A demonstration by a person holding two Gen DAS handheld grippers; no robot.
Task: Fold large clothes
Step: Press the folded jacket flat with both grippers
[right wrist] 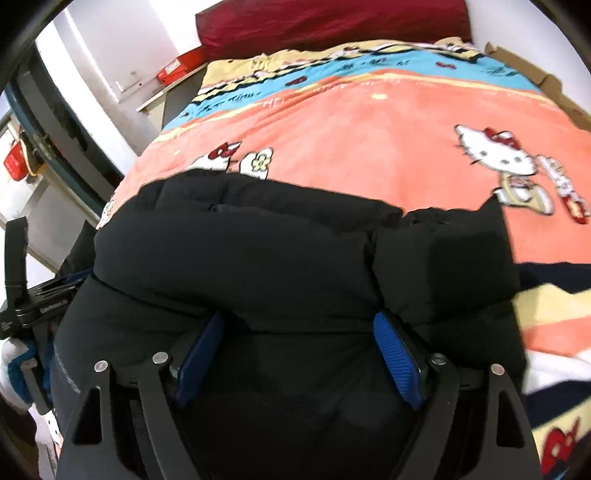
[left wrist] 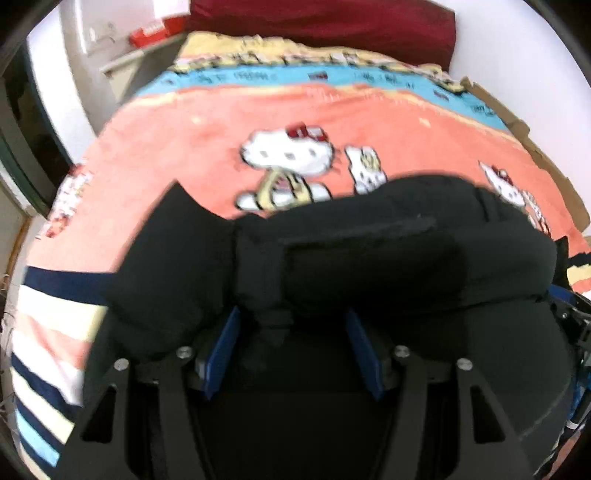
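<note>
A bulky black padded jacket (left wrist: 369, 258) lies bunched on a bed with a pink cartoon-cat blanket (left wrist: 207, 140). My left gripper (left wrist: 291, 321) has its blue pads (left wrist: 221, 350) spread apart with black jacket fabric bulging between them. In the right wrist view the same jacket (right wrist: 258, 258) fills the lower middle. My right gripper (right wrist: 299, 325) also has its blue pads (right wrist: 399, 362) apart, with jacket fabric between and over them. Whether either gripper pinches the fabric is hidden by the cloth.
A dark red pillow (left wrist: 332, 22) lies at the head of the bed. A red box (right wrist: 181, 66) sits on a shelf at the left by the wall. Cardboard (left wrist: 535, 147) lines the bed's right edge. The other gripper's body (right wrist: 22, 295) shows at far left.
</note>
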